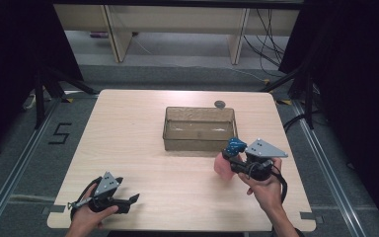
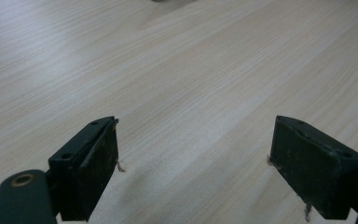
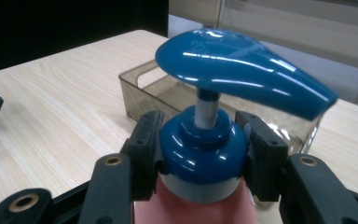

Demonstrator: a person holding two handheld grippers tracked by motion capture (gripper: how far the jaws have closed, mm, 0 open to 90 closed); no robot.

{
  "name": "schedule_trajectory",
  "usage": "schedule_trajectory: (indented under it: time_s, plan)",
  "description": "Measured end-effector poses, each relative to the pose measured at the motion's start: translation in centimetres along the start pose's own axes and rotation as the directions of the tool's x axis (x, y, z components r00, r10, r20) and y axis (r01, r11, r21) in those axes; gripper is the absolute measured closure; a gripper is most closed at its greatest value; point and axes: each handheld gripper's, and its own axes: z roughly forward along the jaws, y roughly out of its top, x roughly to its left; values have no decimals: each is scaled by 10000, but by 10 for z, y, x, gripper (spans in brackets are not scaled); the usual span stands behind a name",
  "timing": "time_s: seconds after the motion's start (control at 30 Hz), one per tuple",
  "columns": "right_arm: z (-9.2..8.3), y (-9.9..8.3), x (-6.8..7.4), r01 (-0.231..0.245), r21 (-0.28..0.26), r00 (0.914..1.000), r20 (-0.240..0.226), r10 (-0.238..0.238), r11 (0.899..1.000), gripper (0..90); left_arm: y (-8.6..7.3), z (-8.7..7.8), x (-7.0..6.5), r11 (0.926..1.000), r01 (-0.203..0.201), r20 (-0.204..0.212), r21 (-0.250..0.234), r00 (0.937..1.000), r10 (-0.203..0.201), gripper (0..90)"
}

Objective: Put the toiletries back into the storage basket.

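One pump bottle [image 3: 205, 154], pink-bodied with a glossy blue collar and a smooth, teardrop-shaped blue pump head on a pale stem, stands at the right side of the table, just near of the bin's right corner; seen from above [image 1: 225, 164], its body shows pink beside the tool. The right gripper [image 3: 204, 149] grasps it: the two black jaws press on opposite sides of the blue collar, so the tool is clenched on the bottle's neck, with a hand [image 1: 266, 186] behind it. One bin [image 1: 200, 128], rectangular, of smoky translucent plastic with low walls, sits at the table's centre, far of the bottle. One small dark round disc [image 1: 220, 103] lies just beyond the bin's far right corner. One table [image 1: 128, 148], of pale wood-grain laminate with rounded corners, bears all of these. The left gripper [image 2: 193, 158] rests at the near left of the table, well apart from the bottle; its two matte black jaws stand wide, released, with bare tabletop between them.
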Motion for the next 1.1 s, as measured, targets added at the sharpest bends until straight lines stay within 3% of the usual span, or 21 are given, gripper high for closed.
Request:
schedule_trajectory:
  time_s: [0.07,0.13,0.2,0.23,0.3,0.4,0.5,0.57,0.67,0.83,1.1]
  plan:
    - [1,2,2,-258,42,9996,-95,259,9997,536,0,-1,1,10000,-93,58,13,9999,93,149]
    - [3,6,0,-66,45,9999,-140,66,10000,536,1,-1,4,9991,-430,-16,59,9991,430,149]
    - [4,10,-1,16,-30,10000,-42,-17,10000,536,0,0,1,9999,73,29,-130,10000,-73,149]
    - [5,11,-1,-73,29,9999,-127,73,10000,536,0,0,1,9998,103,46,-155,9999,-102,149]
    - [7,15,-2,-158,-99,9999,-43,158,9998,536,0,-1,1,9999,-153,40,58,9999,153,149]
    - [8,21,-6,-67,-145,10000,-48,66,9999,536,0,0,0,9998,117,49,-172,9999,-116,148]
    - [9,29,-8,9,-123,9998,-176,-12,9999,536,0,-1,2,9999,-125,43,29,9999,125,149]
    - [10,33,-10,83,-122,9999,-138,-85,9999,536,0,0,0,9997,146,38,-181,9999,-146,149]
    - [11,38,-12,-38,-102,9999,-140,37,9999,536,0,0,1,10000,-41,86,-34,10000,41,149]
    - [13,48,-18,151,-194,9999,-29,-151,9997,536,0,0,0,9998,105,73,-158,9999,-104,149]
    - [23,60,-27,-76,-221,9999,79,78,9997,536,0,-1,1,10000,-28,71,-21,10000,28,149]
